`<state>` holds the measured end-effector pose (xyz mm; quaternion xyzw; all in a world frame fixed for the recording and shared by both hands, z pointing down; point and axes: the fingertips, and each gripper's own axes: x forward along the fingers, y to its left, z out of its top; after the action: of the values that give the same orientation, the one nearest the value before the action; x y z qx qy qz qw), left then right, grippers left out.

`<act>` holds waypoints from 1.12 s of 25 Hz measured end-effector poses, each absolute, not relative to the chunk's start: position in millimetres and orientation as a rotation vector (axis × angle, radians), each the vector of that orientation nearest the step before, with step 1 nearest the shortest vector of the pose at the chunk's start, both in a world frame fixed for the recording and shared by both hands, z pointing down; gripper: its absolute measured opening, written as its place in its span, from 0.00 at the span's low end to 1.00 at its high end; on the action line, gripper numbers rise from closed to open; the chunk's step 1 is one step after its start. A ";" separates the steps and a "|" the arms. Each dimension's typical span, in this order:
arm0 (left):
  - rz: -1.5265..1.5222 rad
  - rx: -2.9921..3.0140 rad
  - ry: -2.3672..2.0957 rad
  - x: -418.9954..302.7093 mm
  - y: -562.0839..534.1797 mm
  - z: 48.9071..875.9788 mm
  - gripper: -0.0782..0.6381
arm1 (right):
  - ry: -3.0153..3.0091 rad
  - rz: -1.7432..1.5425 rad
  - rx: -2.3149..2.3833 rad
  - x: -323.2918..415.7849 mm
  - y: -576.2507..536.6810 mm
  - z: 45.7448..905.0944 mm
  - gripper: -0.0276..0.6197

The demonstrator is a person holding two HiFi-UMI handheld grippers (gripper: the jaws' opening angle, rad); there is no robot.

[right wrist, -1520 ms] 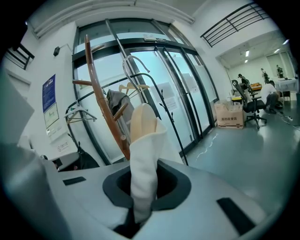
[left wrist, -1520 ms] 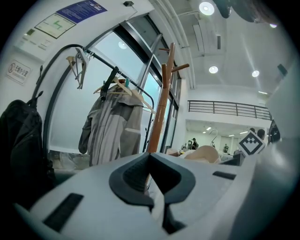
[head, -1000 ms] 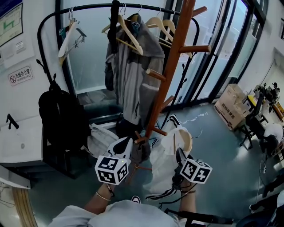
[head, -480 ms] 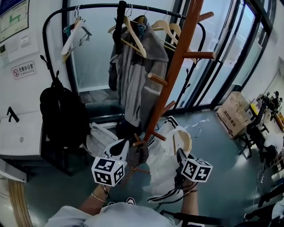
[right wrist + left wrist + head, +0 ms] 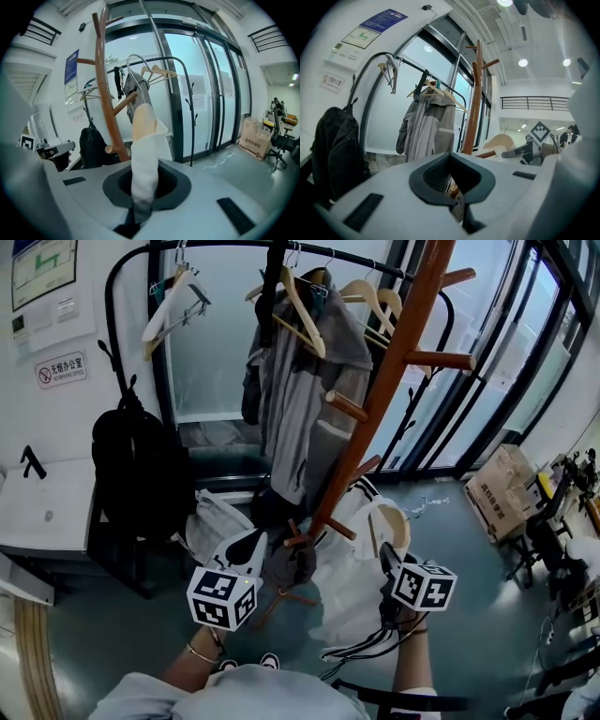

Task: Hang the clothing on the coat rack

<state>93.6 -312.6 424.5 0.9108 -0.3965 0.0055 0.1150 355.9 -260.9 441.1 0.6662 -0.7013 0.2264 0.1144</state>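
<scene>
Hanger slightly farther right than before

The head view looks steeply down from above onto the coat rack and the floor. Both gripper views sit low and close behind their own jaws, facing about level — all three share the coat rack and the hanging grey jacket.

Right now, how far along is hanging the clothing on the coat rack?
Done: a grey jacket hangs on the black rail. In hand: the right claw is shut on a wooden hanger carrying a white garment; the left claw seems to pinch dark grey cloth. Left: hook it on the wooden coat rack, whose visible pegs are bare.
</scene>
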 end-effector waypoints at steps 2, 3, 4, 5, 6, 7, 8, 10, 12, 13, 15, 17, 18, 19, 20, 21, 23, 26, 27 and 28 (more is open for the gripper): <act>0.016 2.666 -1.171 92.4 -313.4 425.4 0.12 | -2.059 0.644 1.931 357.3 -265.2 439.1 0.10; 0.015 2.665 -1.174 92.3 -313.4 425.5 0.12 | -2.061 0.634 1.919 357.8 -267.1 438.1 0.10; 0.014 2.664 -1.178 92.0 -313.5 425.6 0.12 | -2.064 0.623 1.905 357.7 -269.2 437.1 0.10; 0.013 2.663 -1.182 91.5 -313.8 425.5 0.12 | -2.070 0.613 1.889 357.1 -271.5 436.0 0.10; 0.014 2.662 -1.187 90.7 -314.3 425.3 0.12 | -2.076 0.602 1.873 356.1 -274.0 434.9 0.10; 0.016 2.661 -1.192 89.8 -314.8 425.0 0.12 | -2.083 0.591 1.857 355.2 -276.4 433.8 0.10; 0.017 2.660 -1.199 88.8 -315.2 424.3 0.12 | -2.088 0.582 1.843 354.4 -278.4 432.8 0.10; 0.017 2.656 -1.215 85.6 -316.1 422.3 0.12 | -2.094 0.567 1.817 353.1 -282.0 431.3 0.10; 0.014 2.650 -1.237 81.1 -317.5 420.2 0.12 | -2.097 0.548 1.793 351.5 -285.9 430.2 0.10; 0.013 2.646 -1.248 78.8 -318.3 419.4 0.12 | -2.097 0.537 1.781 351.2 -287.9 429.7 0.10; 0.015 2.637 -1.267 74.8 -319.6 419.1 0.12 | -2.092 0.519 1.761 351.8 -291.8 428.7 0.10; 0.021 2.626 -1.281 71.4 -320.1 420.6 0.12 | -2.090 0.506 1.742 352.5 -295.1 427.3 0.10; 0.023 2.621 -1.287 69.9 -320.2 421.6 0.12 | -2.090 0.499 1.732 352.3 -296.7 426.5 0.10; 0.024 2.617 -1.291 68.8 -320.4 422.4 0.12 | -2.091 0.490 1.721 351.9 -298.3 425.6 0.10; 0.024 2.614 -1.294 68.0 -320.5 423.1 0.12 | -2.091 0.481 1.710 351.5 -299.8 424.8 0.10; 0.023 2.612 -1.297 67.4 -320.5 423.4 0.12 | -2.092 0.472 1.699 350.9 -301.1 424.0 0.10; 0.020 2.608 -1.305 66.1 -320.4 423.5 0.12 | -2.095 0.458 1.679 348.8 -303.9 422.4 0.10; 0.023 2.599 -1.318 63.0 -321.2 424.4 0.12 | -2.092 0.424 1.649 344.8 -309.6 420.8 0.10; 0.025 2.595 -1.322 61.9 -321.5 425.0 0.12 | -2.090 0.410 1.638 343.6 -311.6 420.5 0.10; 0.026 2.592 -1.326 60.7 -321.7 425.5 0.12 | -2.088 0.399 1.628 342.4 -313.5 420.3 0.10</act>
<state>60.7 -321.7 425.5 0.8844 -0.4523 0.0088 0.1149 342.4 -313.5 420.3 0.5916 -0.7590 0.1449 0.2301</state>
